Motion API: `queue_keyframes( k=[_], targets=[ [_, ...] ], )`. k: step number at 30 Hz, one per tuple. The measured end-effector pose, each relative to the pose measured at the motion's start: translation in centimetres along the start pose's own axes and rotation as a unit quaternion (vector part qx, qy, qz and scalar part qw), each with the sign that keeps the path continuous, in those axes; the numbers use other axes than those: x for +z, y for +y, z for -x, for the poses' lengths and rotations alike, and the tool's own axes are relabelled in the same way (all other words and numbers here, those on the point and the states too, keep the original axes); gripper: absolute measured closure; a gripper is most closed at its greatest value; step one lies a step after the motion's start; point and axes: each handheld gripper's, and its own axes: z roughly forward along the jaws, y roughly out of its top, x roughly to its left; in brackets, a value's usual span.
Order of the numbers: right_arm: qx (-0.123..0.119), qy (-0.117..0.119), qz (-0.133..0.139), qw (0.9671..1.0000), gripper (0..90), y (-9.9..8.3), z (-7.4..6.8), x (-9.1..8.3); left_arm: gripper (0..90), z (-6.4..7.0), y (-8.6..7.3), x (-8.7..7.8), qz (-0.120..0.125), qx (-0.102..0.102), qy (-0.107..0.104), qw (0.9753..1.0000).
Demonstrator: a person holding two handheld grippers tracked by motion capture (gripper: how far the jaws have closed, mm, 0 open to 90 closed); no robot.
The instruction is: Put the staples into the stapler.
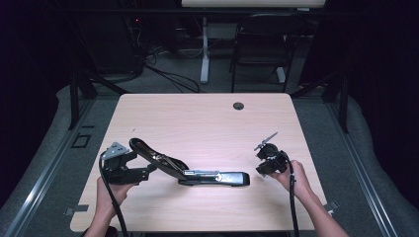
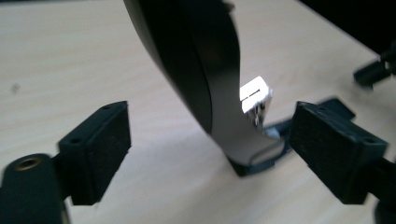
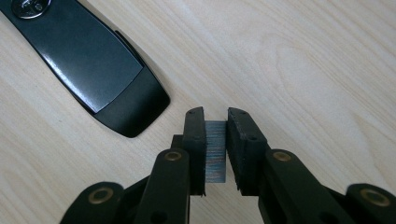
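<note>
A black stapler lies open on the wooden table (image 1: 207, 123). Its base (image 1: 217, 178) rests flat near the front, and its top arm (image 1: 155, 157) is swung up and back to the left. My left gripper (image 1: 143, 165) is open; in the left gripper view the raised stapler arm (image 2: 205, 79) stands between its jaws (image 2: 210, 130) without touching either pad, and the shiny staple channel (image 2: 256, 98) shows behind it. My right gripper (image 1: 262, 168) is to the right of the base, shut on a grey strip of staples (image 3: 215, 154). The stapler's rounded end (image 3: 107, 88) lies just ahead of that gripper (image 3: 215, 119).
A round cable hole (image 1: 238, 105) sits near the table's far edge. Beyond the table stand a dark chair (image 1: 262, 44) and a white desk leg (image 1: 204, 49), with cables on the floor. Bare tabletop stretches across the far half.
</note>
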Motion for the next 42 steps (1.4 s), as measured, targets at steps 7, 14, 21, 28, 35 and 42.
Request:
queue_keyframes(
  k=[7,14,21,28,35,42],
  targets=[
    [-0.001,0.001,0.004,1.0,78.0,0.1,0.0,-0.1,30.0,0.2,0.8,0.1,0.044,-0.02,0.027,0.9984],
    [-0.004,-0.001,0.013,0.9999,78.0,0.2,-0.1,-0.1,52.3,0.3,0.5,0.1,0.056,-0.02,0.04,0.9974],
    [-0.018,0.007,0.015,0.9997,78.1,0.7,-0.3,-0.4,57.5,0.3,0.4,0.1,0.065,-0.029,0.041,0.9967],
    [-0.035,0.015,0.029,0.9989,78.2,1.6,-0.9,-0.5,57.8,0.3,0.3,0.1,0.067,-0.032,0.039,0.9965],
    [-0.052,0.033,0.048,0.9969,78.2,2.4,-1.6,-0.6,57.7,0.3,0.2,0.2,0.071,-0.029,0.04,0.9963],
    [-0.068,0.047,0.06,0.9948,78.2,2.9,-2.2,-0.7,57.6,0.3,0.2,0.2,0.07,-0.027,0.041,0.9963]
  ],
)
